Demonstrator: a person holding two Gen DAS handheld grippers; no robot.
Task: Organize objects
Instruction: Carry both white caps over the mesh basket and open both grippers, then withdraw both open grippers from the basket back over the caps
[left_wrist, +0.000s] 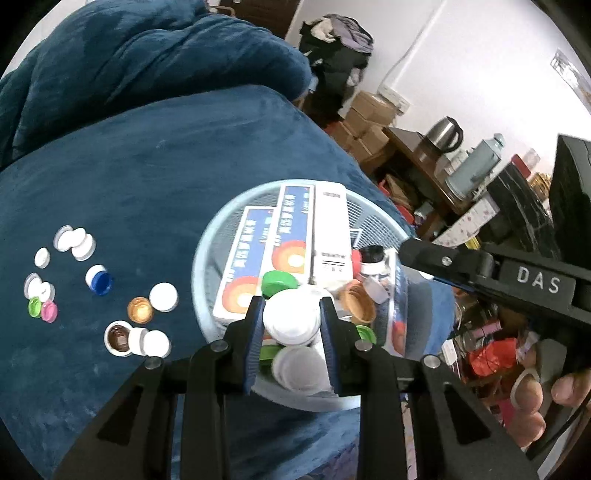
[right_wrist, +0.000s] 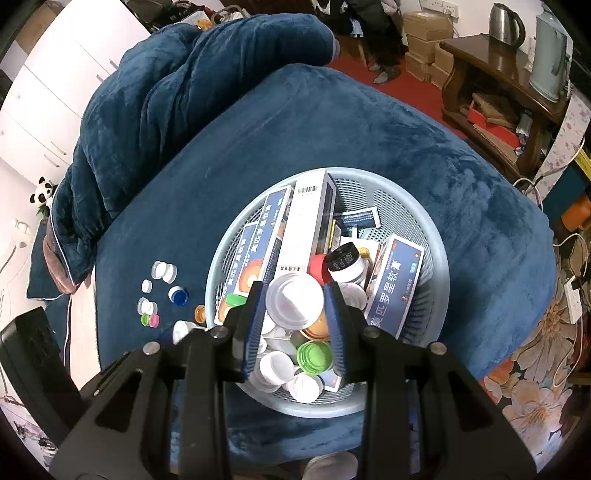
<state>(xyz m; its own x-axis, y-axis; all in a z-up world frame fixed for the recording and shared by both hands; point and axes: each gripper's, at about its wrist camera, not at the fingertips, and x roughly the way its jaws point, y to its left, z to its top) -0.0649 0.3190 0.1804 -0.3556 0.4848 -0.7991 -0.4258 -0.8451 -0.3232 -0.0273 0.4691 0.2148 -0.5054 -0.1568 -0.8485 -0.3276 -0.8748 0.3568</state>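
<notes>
- Two grippers were in view over a pale blue mesh basket (right_wrist: 424, 221) that stood on a dark blue plush cover (right_wrist: 332, 122).
- Writing: white letters "DAS" on the black body of the right gripper, read in the left wrist view (left_wrist: 537, 284).
- Writing: large Chinese characters, white on blue, on a carton (right_wrist: 395, 284) that leaned at the basket's right side; the smaller print was too fine to read.
- Two blue-and-white cartons with orange ring marks (left_wrist: 258, 258) lay side by side in the basket, their Chinese print blurred.
- A long white box (right_wrist: 310, 221) lay beside them, a barcode at its far end; the digits were illegible.
- A small jar with a black lid (right_wrist: 345, 262) sat in the basket; its lid bore pale marks that could not be read.
- Left gripper (left_wrist: 291, 321): jaws narrowly set, blue pads pinching a white cap (left_wrist: 291, 319) over the basket.
- Right gripper (right_wrist: 295, 306): jaws likewise drawn in, pinching a white lid (right_wrist: 293, 301) above the basket's heap of caps.
- Loose caps (left_wrist: 110, 288) lay on the cover left of the basket: white, clear, blue, amber, brown, green and pink.
- A green cap (right_wrist: 314, 356) lay in the basket near the right gripper's fingers.
</notes>
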